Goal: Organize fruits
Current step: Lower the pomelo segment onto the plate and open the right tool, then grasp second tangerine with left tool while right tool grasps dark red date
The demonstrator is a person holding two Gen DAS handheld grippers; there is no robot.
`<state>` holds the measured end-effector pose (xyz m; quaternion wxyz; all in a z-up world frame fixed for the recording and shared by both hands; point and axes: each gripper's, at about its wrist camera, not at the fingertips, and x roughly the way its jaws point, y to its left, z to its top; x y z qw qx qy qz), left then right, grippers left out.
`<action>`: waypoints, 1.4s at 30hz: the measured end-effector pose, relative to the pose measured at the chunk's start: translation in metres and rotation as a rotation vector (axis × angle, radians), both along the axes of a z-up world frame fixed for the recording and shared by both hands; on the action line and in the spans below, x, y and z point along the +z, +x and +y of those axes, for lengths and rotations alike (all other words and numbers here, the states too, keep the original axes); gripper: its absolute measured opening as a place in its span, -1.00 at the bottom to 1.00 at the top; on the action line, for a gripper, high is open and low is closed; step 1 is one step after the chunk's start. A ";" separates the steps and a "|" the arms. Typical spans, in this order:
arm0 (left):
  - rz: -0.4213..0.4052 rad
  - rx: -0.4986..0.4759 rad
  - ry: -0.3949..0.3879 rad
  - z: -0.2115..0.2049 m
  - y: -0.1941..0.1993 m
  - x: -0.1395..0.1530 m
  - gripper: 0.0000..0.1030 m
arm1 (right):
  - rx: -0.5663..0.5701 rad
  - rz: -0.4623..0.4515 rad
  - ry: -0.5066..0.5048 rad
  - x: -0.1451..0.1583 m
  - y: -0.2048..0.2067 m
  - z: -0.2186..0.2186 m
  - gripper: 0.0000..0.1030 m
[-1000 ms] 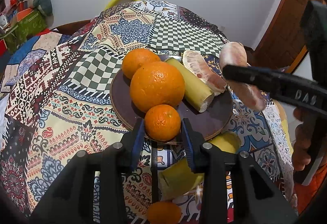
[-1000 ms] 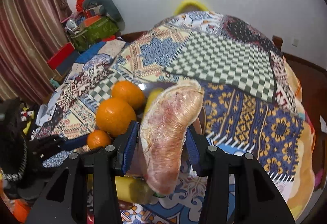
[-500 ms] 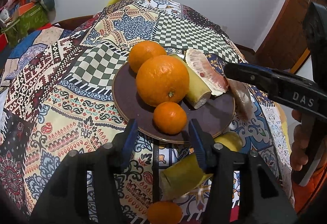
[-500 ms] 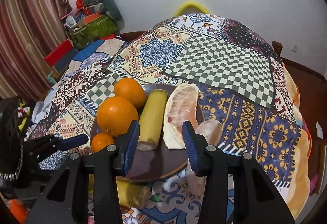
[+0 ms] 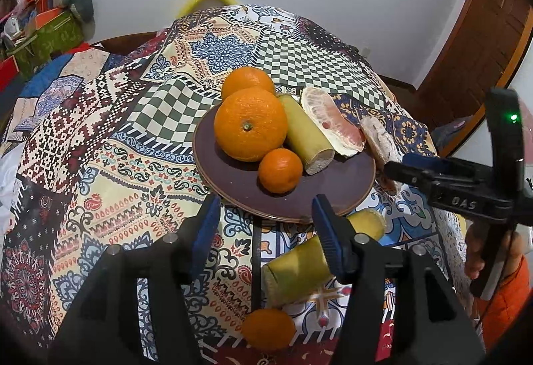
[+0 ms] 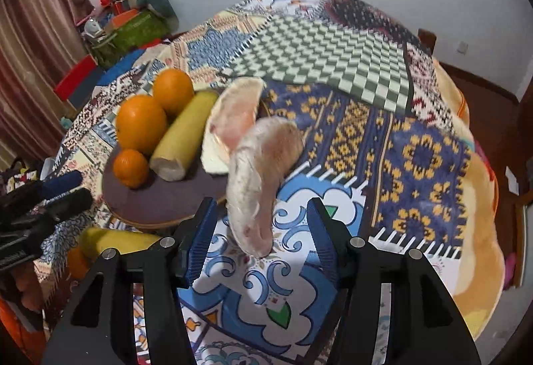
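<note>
A dark brown plate (image 5: 333, 188) holds two big oranges (image 5: 250, 124), a small orange (image 5: 280, 170), a yellow cane piece (image 5: 306, 135) and a pomelo wedge (image 5: 329, 123). A wrapped pomelo wedge (image 6: 258, 178) leans over the plate's right rim onto the cloth; it also shows in the left wrist view (image 5: 379, 142). My right gripper (image 6: 260, 238) is open with the wedge's lower end between its jaws, apart from them. My left gripper (image 5: 263, 228) is open and empty just short of the plate. A second cane piece (image 5: 299, 265) and an orange (image 5: 268, 328) lie below it.
The table wears a patchwork cloth (image 5: 133, 165). A wall stands behind it and clutter on the left (image 6: 133, 22). The person's hand (image 5: 483, 258) holds the right gripper (image 5: 449, 188) at the table's right edge.
My right gripper lowered the wrapped wedge, opened and let it go against the plate's rim, then drew back. My left gripper pulled back from the small orange and widened.
</note>
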<state>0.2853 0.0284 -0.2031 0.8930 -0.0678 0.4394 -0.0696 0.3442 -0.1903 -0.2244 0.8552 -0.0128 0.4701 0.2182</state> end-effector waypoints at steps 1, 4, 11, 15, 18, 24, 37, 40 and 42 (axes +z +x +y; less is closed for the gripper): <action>-0.001 0.000 0.001 0.000 0.000 0.000 0.10 | -0.007 -0.006 -0.005 0.000 0.000 0.000 0.01; -0.006 -0.003 0.015 -0.001 -0.002 0.000 0.10 | -0.017 -0.008 0.012 -0.002 0.005 -0.001 0.00; -0.013 0.002 0.033 -0.003 -0.001 -0.003 0.10 | -0.023 -0.011 0.009 -0.003 0.023 0.010 -0.21; -0.012 0.008 0.029 -0.001 0.000 -0.005 0.10 | -0.037 -0.014 0.012 -0.006 0.022 0.011 -0.32; -0.012 0.012 0.027 0.001 0.000 -0.006 0.11 | -0.050 -0.028 0.019 -0.003 0.019 0.009 -0.43; -0.023 0.024 0.021 0.005 -0.001 -0.002 0.10 | -0.042 -0.074 0.039 0.016 0.016 0.010 -0.60; -0.040 0.030 0.018 0.010 -0.008 0.008 0.10 | 0.044 -0.107 0.005 0.020 0.011 0.056 -0.49; -0.040 0.024 0.024 0.008 -0.012 0.010 0.10 | 0.079 -0.070 0.035 0.021 0.009 0.059 -0.38; -0.042 0.023 0.023 0.008 -0.015 0.012 0.10 | 0.072 -0.088 0.017 0.024 0.003 0.058 -0.36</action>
